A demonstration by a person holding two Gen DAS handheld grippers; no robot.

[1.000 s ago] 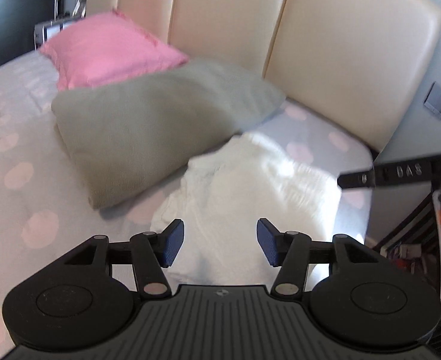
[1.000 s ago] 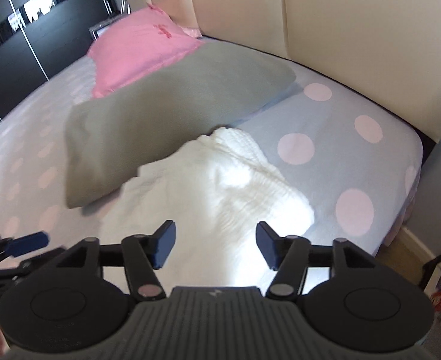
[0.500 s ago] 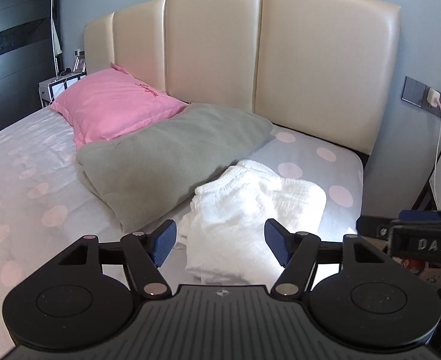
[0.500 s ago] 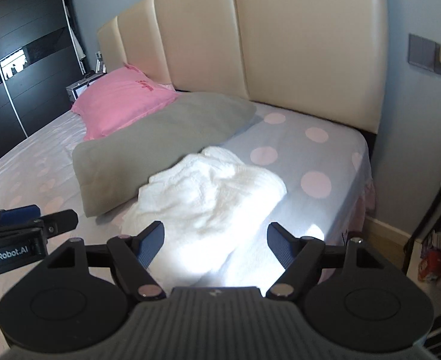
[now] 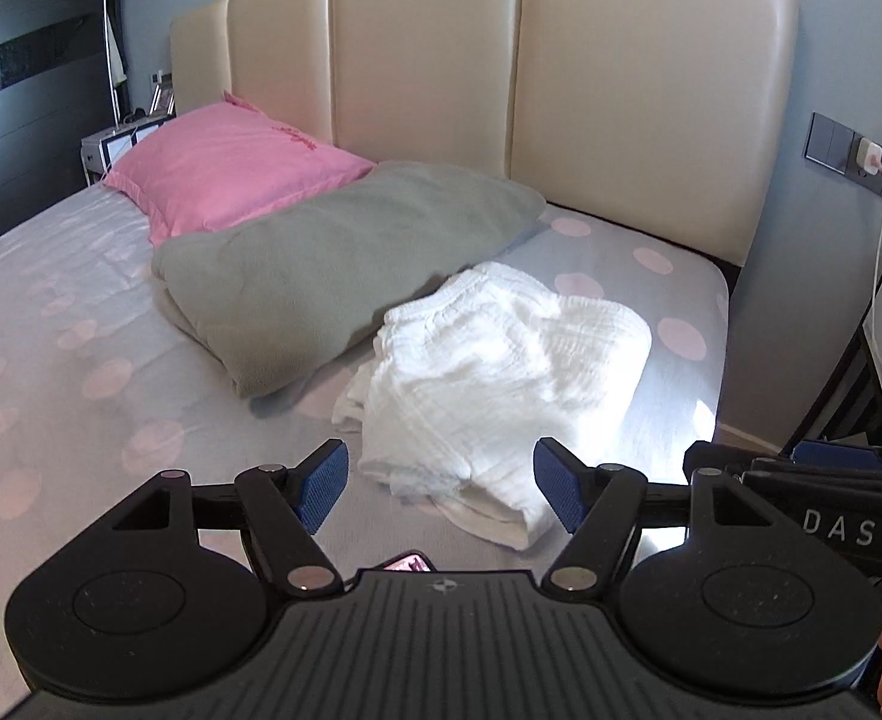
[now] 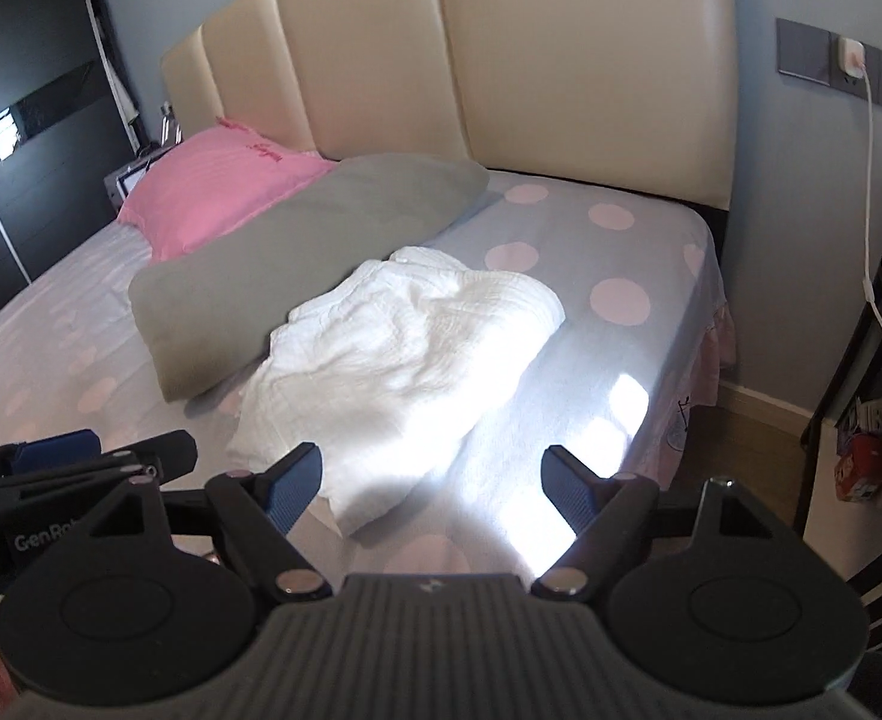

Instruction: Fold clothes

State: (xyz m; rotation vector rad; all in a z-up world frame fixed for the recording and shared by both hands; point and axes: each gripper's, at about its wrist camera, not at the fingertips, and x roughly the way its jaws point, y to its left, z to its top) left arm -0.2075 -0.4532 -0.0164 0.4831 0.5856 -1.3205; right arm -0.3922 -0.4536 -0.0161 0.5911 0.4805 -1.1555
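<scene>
Hovering with both grippers over a white garment (image 5: 501,360) on the bed, nothing gripped

Left gripper (image 5: 435,489) and right gripper (image 6: 432,483) have jaws opening, empty; the bundle looks folded already, at 12 o'clock, so judge whether to square its near edge; grey pillow (image 5: 333,264) touches it at 10 o'clock, pink pillow (image 5: 231,174) beyond, dotted sheet (image 6: 615,300), cream headboard (image 5: 651,96)

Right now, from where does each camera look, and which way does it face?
Left wrist: sits on the left gripper, jaws opening and empty, facing the white garment and headboard; right gripper at right edge.
Right wrist: sits on the right gripper, jaws opening and empty, facing the same; left gripper at left edge.
Shared: garment, grey pillow, pink pillow.
</scene>
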